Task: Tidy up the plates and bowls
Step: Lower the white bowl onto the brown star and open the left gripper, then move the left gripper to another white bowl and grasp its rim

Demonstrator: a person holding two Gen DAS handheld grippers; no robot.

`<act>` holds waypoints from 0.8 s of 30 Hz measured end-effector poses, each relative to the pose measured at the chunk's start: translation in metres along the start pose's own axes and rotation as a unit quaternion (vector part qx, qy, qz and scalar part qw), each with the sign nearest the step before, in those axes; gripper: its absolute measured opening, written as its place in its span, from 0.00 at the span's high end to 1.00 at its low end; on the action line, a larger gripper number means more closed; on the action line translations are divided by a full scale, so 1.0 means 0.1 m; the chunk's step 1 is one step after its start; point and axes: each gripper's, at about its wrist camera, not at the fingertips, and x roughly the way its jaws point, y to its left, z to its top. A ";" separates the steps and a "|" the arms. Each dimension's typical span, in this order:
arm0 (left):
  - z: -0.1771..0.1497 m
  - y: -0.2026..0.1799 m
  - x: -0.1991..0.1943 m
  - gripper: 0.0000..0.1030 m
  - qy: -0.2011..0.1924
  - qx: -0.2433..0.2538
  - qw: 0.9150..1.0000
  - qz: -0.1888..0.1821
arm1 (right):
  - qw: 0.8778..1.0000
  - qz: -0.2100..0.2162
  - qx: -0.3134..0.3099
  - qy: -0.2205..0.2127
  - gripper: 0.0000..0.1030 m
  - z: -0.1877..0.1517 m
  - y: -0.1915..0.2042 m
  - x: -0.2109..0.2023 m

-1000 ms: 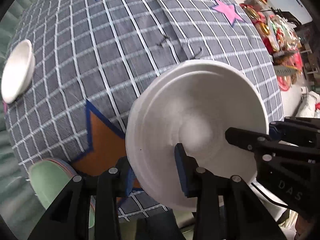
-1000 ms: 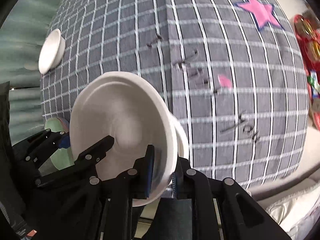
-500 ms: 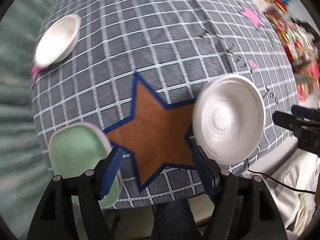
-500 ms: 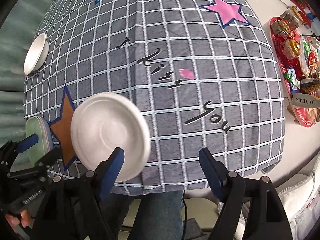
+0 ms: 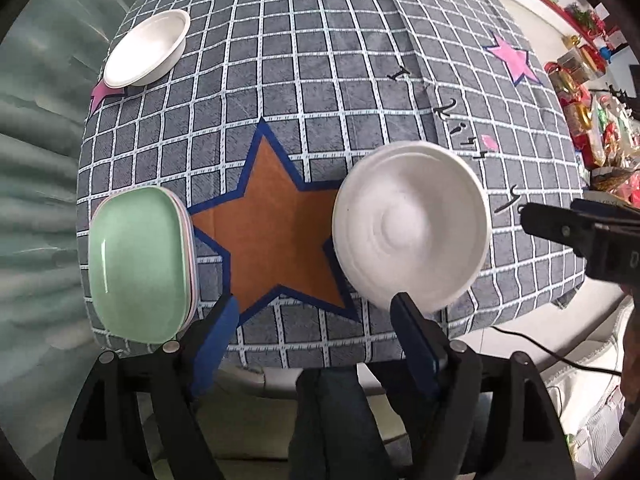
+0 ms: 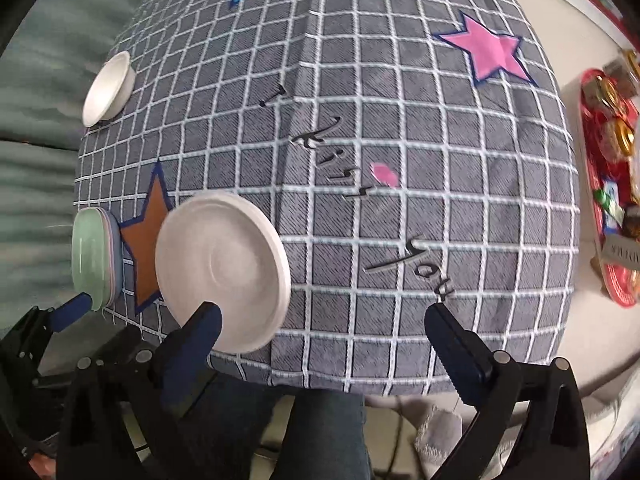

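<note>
Both grippers free, nothing held. L gripper (image 5: pixel 314 320) jaws spread wide, hovering off the near table edge; R gripper (image 6: pixel 320 338) same, jaws wide apart, empty.

Task items on the checked tablecloth (image 5: pixel 320 92):
- white plate (image 5: pixel 412 226) flat on the cloth, near edge, at approx 2 o'clock from L gripper in the left wrist view; sits just right of the brown star (image 5: pixel 276 236), rim touching/overlapping the star's right tip. In the right wrist view it's at 10 o'clock from R gripper, behind the R left finger.
- green plate stack (image 5: pixel 138 264), at 9-10 o'clock from L gripper, on the table's left near corner; pink rim edge shows under the green one, so more than 1 piece. Count can't tell.
- white bowl (image 5: pixel 146 48) far left, approx 11 o'clock, upright, well apart from the rest.

Step, my read: white plate is set down and released, hands between picks. Sorting partly done — plates not yet together, bowl alone.

Next move, judgement: either take the white plate's near rim w/ one gripper and move it toward the green stack, or go for the far bowl. Bowl = long reach across the table for L gripper. Plate rim is thin and lies flat, so the lower finger must slide under the rim; cloth may drag or bunch. Plate sits close to the table edge, so a push could slide it off.
</note>
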 end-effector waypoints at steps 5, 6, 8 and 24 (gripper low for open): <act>0.03 0.16 -0.08 0.21 -0.005 -0.028 1.000 -0.003 | 1.000 0.007 0.027 0.011 0.01 0.07 0.02 0.02; 0.05 0.18 -0.15 0.21 -0.008 -0.033 0.999 -0.008 | 1.000 0.010 0.027 0.013 0.01 0.08 0.05 -0.04; 0.11 0.23 -0.23 0.21 -0.013 -0.024 1.000 -0.006 | 1.000 0.003 0.012 0.000 0.01 0.13 0.15 -0.14; 1.00 1.60 -0.36 0.21 -0.089 -0.012 0.996 0.017 | 0.999 -0.007 0.023 -0.047 0.01 0.91 1.16 -0.34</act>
